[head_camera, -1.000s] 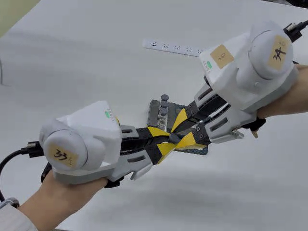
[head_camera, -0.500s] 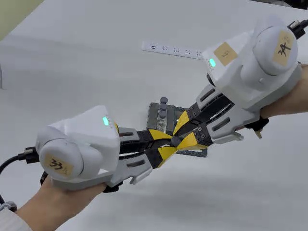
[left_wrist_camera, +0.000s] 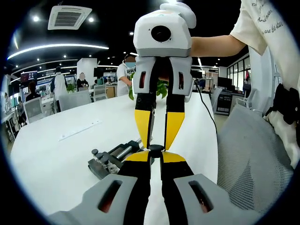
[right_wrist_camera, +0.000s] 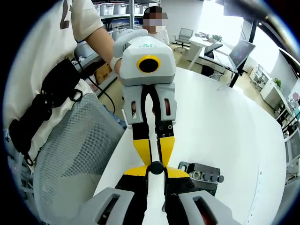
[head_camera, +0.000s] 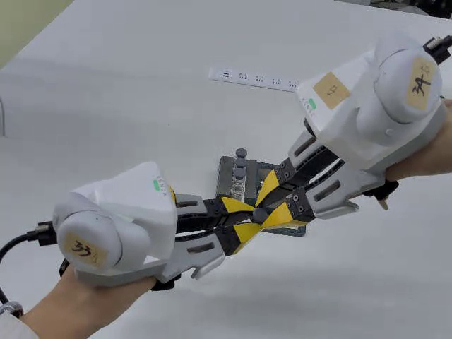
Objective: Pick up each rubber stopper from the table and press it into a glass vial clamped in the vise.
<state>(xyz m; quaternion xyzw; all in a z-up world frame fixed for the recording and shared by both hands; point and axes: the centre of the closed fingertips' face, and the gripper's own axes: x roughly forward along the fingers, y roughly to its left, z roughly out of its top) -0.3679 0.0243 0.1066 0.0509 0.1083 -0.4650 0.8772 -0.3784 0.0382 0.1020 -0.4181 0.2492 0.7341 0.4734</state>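
**Q:** Reading left to right, what stands where?

**A:** At left is the left hand-held gripper (head_camera: 253,217), its jaws pressed in on a small dark rubber stopper (head_camera: 260,214). Just behind the tips, the vise (head_camera: 226,175) lies on the bench (head_camera: 141,106). It holds a row of vials (head_camera: 239,185), some of them capped dark. At right, the right hand-held gripper (head_camera: 266,208) meets the same stopper from the opposite side, its jaws likewise pinched on it. The stopper hangs above the bench near the vise, not yet in a vial.

**Q:** What could go wrong from here?

**A:** This looks like a hand-over. Two pairs of tips share one small round piece. If one pair opens before the other holds firmly, or the two pull askew, the stopper may pop free and roll across the bench. A tilted grip would also send it crooked into a vial mouth.

**Q:** What does one view add to another?

**A:** The head view gives the layout from above: the crossed tips, the vise, and a power strip (head_camera: 254,75) farther back. It leaves unclear how deep the stopper sits in each pair of jaws. The two gripper views settle that, since each looks along its own jaws and shows the stopper right at the yellow tips. The right gripper view also shows the vial tops beside the jaws.
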